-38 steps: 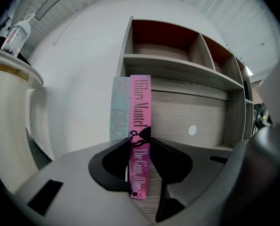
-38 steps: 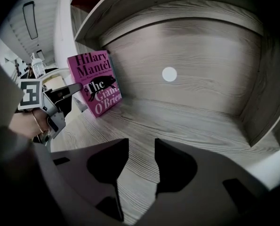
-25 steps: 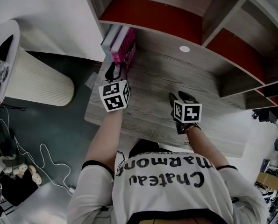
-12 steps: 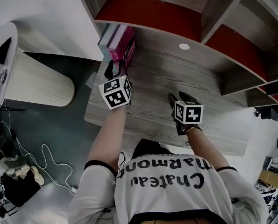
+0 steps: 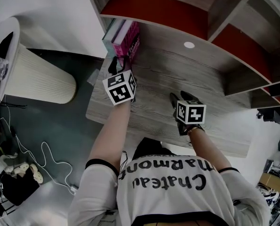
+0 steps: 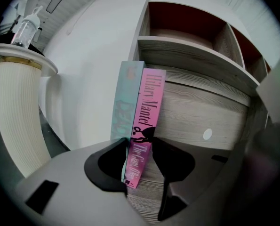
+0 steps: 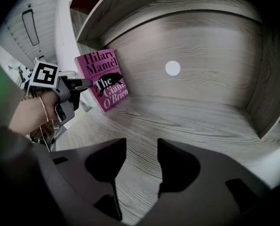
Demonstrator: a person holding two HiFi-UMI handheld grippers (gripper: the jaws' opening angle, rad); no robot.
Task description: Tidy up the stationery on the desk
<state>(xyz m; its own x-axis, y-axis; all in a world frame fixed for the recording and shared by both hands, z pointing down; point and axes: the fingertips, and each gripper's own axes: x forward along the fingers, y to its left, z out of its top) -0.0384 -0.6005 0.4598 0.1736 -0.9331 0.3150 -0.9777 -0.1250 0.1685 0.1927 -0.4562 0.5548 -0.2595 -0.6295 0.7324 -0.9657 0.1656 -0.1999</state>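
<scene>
Pink is what catches the eye: a paperback (image 5: 130, 44) stands on end at the far left corner of the grey wooden worktop (image 5: 177, 74), under the shelf (image 5: 154, 13), with a teal book (image 5: 112, 32) touching its outer side. Its long axis runs upright, tipped slightly towards the teal one.

The left tongs (image 5: 117, 64) are right at it. They straddle the foot of the spine, which lies straight ahead of them. Their jaws have just been opening. The spine sits between them, but a sliver of worktop shows on one side, so I would not call it pinched. The right tongs (image 5: 180, 98) hover near the middle of the worktop, well apart from both books. They too have just been opening, spread over bare wood with nothing between them.

The left hand is plainly the nearer one. My guess is that the book has been set down, and the next move means drawing straight back from the spine without nudging the book over.

Only the left gripper view shows the spine (image 6: 147, 121) and the slack round it. The right gripper view gives the front cover (image 7: 102, 79) and the other tongs (image 7: 85, 84) side-on at the book's near edge. From the head view only the books' top edges show.
</scene>
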